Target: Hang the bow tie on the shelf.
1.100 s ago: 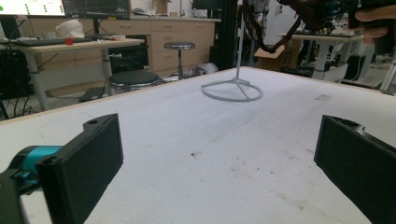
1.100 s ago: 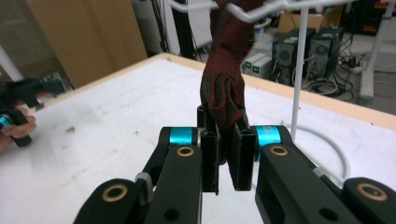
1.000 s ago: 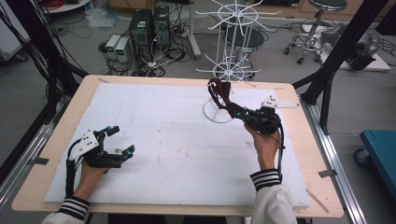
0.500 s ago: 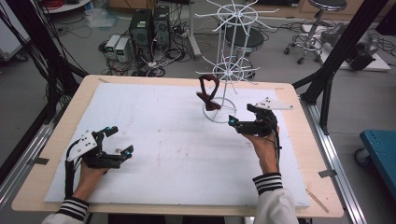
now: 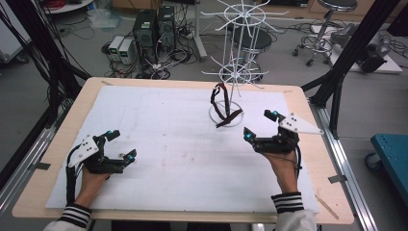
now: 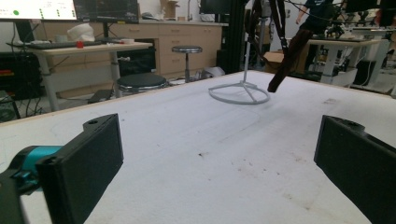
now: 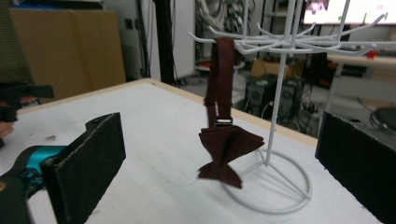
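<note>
1. Nearest the person, at the front left of the counter (image 5: 159, 144), the left tool (image 5: 120, 147) rests low in the left hand (image 5: 91, 178) with its jaws wide apart and nothing between them; the bow tie lies far off from it, ahead and to the right.
2. Further in, on the right side, the right tool (image 5: 261, 126) sits in the right hand (image 5: 284, 166). Its jaws have just been opening and now stand fully apart, with nothing between them.
3. Beyond that tool, up and to its left in the high view, the dark red bow tie (image 5: 222, 105) hangs by its strap from an arm of the white wire rack (image 5: 236, 72), the bow itself dangling just above the rack's ring base (image 7: 280, 191).
4. Seen from the right gripper view, the bow tie (image 7: 227, 144) is straight ahead between the jaw lines, its strap running vertically.
5. My judgement: the right tool is much the nearer, and any further reach runs forward and leftwards towards a thing whose long axis is upright.
</note>
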`<state>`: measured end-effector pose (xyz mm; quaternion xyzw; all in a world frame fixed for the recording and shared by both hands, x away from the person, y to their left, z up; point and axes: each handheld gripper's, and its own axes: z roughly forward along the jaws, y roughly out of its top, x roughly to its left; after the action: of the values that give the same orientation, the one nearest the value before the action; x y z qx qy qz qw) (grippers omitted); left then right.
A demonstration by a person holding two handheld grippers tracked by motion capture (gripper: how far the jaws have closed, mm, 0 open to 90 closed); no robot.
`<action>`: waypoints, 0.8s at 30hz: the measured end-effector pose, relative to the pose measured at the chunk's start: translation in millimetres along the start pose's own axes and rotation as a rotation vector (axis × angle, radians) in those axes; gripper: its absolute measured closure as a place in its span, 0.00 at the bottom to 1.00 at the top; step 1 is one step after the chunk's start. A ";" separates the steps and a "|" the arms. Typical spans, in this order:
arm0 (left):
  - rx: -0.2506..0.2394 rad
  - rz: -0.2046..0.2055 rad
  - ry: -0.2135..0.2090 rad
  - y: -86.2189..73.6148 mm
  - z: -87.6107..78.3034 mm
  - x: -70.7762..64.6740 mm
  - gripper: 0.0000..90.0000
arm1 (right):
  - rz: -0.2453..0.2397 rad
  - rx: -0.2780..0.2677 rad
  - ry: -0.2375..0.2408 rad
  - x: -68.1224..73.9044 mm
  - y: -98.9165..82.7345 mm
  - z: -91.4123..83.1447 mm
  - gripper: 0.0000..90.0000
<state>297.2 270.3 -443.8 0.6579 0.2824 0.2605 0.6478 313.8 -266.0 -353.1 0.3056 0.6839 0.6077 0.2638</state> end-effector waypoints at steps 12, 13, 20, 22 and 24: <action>-0.019 0.009 0.023 -5.8 -7.6 -4.5 0.02 | -0.049 -0.052 -0.063 11.7 -77.0 -35.4 0.01; -0.018 0.009 0.025 -6.1 -7.5 -4.8 0.02 | -0.040 -0.059 -0.063 11.8 -80.9 -35.7 0.01; -0.029 0.029 0.039 -8.8 -12.5 -6.5 0.02 | 0.006 -0.086 -0.072 10.3 -96.1 -34.6 0.01; -0.034 0.030 0.036 -9.2 -13.2 -7.2 0.02 | 0.012 -0.088 -0.071 9.7 -98.0 -34.4 0.01; -0.035 0.032 0.038 -9.4 -13.1 -7.4 0.02 | 0.013 -0.081 -0.073 9.3 -99.9 -33.3 0.01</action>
<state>282.4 274.3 -452.6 0.6458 0.2793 0.2881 0.6495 273.4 -288.9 -448.0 0.3210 0.6468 0.6250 0.2965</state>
